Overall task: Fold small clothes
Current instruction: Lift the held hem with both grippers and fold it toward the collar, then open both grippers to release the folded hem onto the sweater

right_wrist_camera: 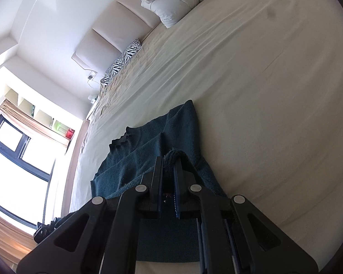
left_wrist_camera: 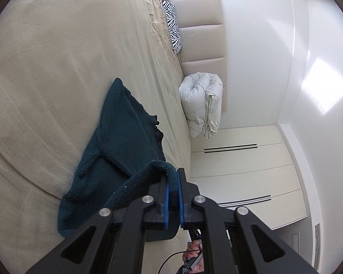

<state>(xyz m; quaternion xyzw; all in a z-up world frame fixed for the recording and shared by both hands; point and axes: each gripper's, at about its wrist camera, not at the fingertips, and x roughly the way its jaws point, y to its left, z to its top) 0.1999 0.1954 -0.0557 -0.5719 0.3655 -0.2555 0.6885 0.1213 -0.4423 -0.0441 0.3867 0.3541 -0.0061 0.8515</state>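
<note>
Dark teal knit, the sweater (left_wrist_camera: 123, 137) is lying on the beige bed sheet (left_wrist_camera: 57, 68), its near hem disappearing behind both tools. The left gripper (left_wrist_camera: 173, 178) is pinching a ribbed edge between nearly closed jaws; the right gripper (right_wrist_camera: 170, 159) is likewise clamping a knit fold. A folded duvet (left_wrist_camera: 201, 105) is sitting near the headboard (left_wrist_camera: 201, 34).

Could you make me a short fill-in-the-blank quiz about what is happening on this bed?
1. Both grippers are shut on the dark teal ____.
2. The left gripper and right gripper pinch its knit ____.
3. The pillow by the headboard has a ____ pattern.
4. The garment lies on a beige ____.

Missing words: sweater; edge; zebra; bed sheet.
</note>
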